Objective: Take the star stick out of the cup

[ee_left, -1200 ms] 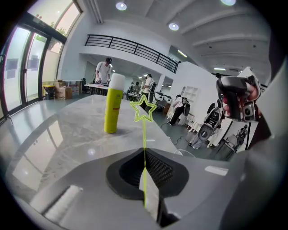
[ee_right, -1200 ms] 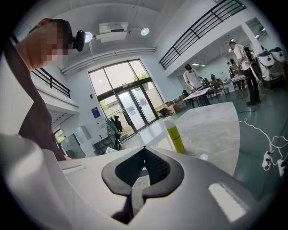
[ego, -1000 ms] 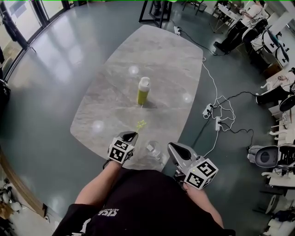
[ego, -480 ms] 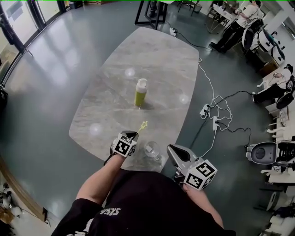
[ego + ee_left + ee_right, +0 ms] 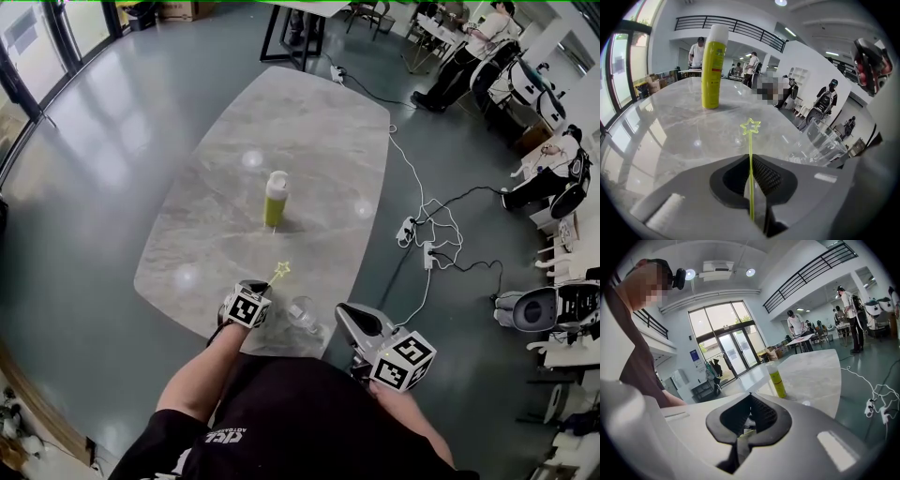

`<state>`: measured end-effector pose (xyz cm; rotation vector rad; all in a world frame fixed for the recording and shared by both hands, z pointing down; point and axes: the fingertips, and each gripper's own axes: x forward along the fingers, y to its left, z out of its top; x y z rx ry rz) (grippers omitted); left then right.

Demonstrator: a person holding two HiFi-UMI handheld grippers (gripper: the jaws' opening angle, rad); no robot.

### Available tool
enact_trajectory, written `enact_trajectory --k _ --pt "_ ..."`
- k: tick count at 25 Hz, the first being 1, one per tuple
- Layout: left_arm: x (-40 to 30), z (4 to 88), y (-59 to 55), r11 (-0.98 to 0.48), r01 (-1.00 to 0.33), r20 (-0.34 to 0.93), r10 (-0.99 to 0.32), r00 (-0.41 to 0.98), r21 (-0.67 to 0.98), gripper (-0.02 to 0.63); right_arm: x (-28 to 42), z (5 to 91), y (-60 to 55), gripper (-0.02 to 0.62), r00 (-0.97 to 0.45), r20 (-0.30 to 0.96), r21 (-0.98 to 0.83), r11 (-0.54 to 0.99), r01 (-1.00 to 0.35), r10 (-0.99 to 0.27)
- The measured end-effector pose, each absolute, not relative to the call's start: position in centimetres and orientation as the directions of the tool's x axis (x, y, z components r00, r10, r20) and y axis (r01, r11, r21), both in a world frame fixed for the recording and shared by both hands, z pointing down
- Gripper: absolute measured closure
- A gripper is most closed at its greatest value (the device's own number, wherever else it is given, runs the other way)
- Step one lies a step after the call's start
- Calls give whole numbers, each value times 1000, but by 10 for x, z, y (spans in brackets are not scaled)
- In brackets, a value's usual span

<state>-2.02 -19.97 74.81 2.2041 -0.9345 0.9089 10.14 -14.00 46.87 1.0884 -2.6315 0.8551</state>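
Left gripper is gripping the star stick low on its shaft. Its jaws have just been easing apart a little, but the left gripper view is showing the stick pinched between them, with the tips nearly meeting around it. The stick is fully out of the cup. It is running straight out along the jaw line, with the star end pointing toward the yellow bottle.

The left gripper is hanging over the near edge of the marble table, angled downward. I can't tell whether the stick's lower end is touching anything.

The cup is clear glass. It is standing upright on the table just beside the left gripper, on its right, between the 2 grippers.

Right gripper is clenched, with the jaws together and nothing held. It is sitting off the table's near corner, pointing roughly toward the bottle.

The bottle has a white cap and is standing upright mid-table, well apart from the cup.

White cables and power strips are lying on the floor to the right of the table.
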Motion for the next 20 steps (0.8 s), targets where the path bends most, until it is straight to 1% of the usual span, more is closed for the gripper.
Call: enact_trajectory --k 14,18,20 --pt "-25 739 -207 -605 -760 737 -397 547 238 577 83 472 -141 581 -728 384 -438 582 -685 -568" --pt "-28 729 -208 -591 -760 695 -427 579 270 563 76 473 -143 581 -728 387 -436 583 -685 -566" --pt "-28 711 -205 -613 -742 664 -439 606 272 555 71 472 -144 581 -727 385 -434 584 -686 -568"
